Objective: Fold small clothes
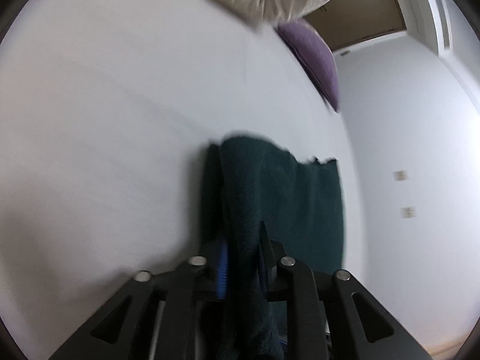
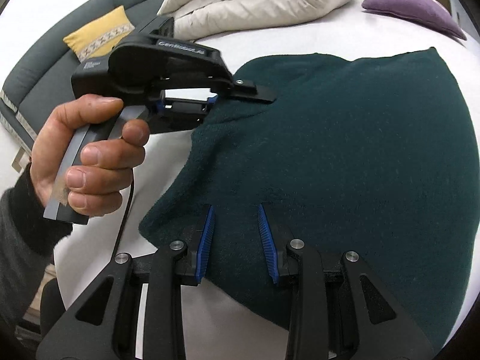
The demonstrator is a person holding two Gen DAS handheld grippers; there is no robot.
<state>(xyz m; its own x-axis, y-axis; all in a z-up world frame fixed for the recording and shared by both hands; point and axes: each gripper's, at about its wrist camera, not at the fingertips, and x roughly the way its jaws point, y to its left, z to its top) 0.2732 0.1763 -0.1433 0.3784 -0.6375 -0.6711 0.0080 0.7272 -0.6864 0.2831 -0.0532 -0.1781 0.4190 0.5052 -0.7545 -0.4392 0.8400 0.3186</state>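
Observation:
A dark teal fleece cloth [image 2: 345, 150] lies spread over the white bed [image 2: 300, 39]. My left gripper [image 2: 258, 94], held in a hand, is shut on the cloth's far left corner and lifts it. In the left wrist view the left gripper [image 1: 240, 210] is clamped on the teal cloth [image 1: 285, 198], which hangs between its fingers. My right gripper [image 2: 235, 210] is open, its blue pads [image 2: 207, 237] resting on the cloth's near edge with the fabric between them.
A rolled cream duvet [image 2: 264, 3] lies at the back of the bed. A purple cushion [image 2: 414, 9] sits at the back right. A grey sofa [image 2: 54, 90] with a yellow cushion [image 2: 99, 33] stands at left. The white bed sheet [image 1: 120, 120] fills the left wrist view.

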